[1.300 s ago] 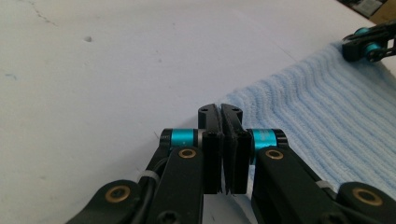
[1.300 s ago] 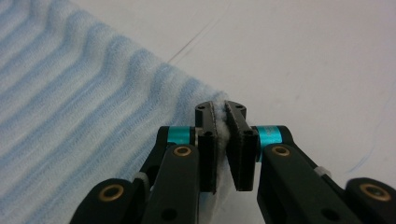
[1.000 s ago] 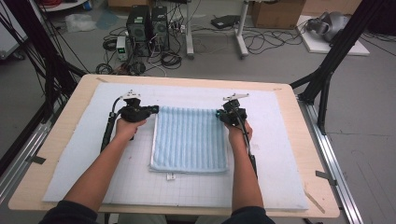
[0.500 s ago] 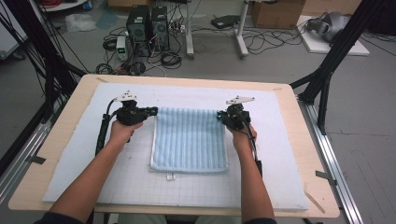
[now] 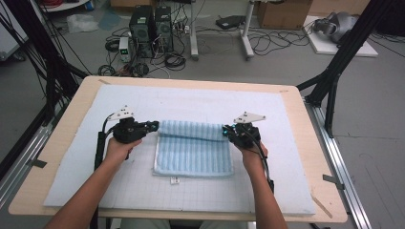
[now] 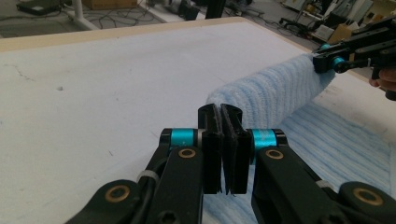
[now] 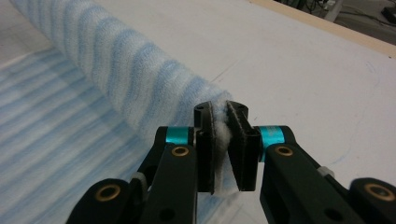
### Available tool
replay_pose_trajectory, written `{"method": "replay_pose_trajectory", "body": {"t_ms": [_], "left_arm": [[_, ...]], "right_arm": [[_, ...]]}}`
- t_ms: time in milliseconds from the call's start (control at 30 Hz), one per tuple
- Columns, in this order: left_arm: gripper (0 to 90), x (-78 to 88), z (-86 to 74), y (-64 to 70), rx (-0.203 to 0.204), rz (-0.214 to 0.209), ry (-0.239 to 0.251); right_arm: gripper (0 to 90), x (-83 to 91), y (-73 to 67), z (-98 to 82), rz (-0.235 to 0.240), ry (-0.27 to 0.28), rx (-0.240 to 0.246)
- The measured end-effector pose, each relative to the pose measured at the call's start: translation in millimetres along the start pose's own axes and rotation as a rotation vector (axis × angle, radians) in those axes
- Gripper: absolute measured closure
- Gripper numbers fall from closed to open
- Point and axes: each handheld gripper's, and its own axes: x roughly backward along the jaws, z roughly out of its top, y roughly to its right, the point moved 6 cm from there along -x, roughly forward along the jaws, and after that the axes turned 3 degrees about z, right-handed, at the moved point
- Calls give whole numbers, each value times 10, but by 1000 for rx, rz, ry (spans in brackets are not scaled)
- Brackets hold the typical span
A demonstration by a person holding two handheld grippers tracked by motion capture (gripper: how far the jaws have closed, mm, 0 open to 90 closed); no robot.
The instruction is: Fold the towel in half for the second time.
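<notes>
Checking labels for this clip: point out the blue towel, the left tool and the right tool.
blue towel (image 5: pixel 193 155), high view, flat striped middle.
left tool (image 5: pixel 154 125), high view, tips at the towel's far left corner.
right tool (image 5: pixel 226 129), high view, tips at the far right corner.

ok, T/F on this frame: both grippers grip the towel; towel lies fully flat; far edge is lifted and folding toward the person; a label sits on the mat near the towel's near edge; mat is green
1. Both grippers grip the towel: true. The left gripper and right gripper each pinch a far corner.
2. Towel lies fully flat: false. Its far edge is raised and curled over.
3. Far edge folding toward the person: true.
4. Small label by the near edge: true.
5. Mat is green: false. It is white.
</notes>
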Motion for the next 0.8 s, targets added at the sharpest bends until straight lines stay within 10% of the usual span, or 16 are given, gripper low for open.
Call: {"method": "replay_pose_trajectory", "body": {"t_ms": [800], "left_arm": [[866, 416, -379, 495, -75, -89, -14]], "right_arm": [[817, 486, -492, -470, 23, 52, 41]]}}
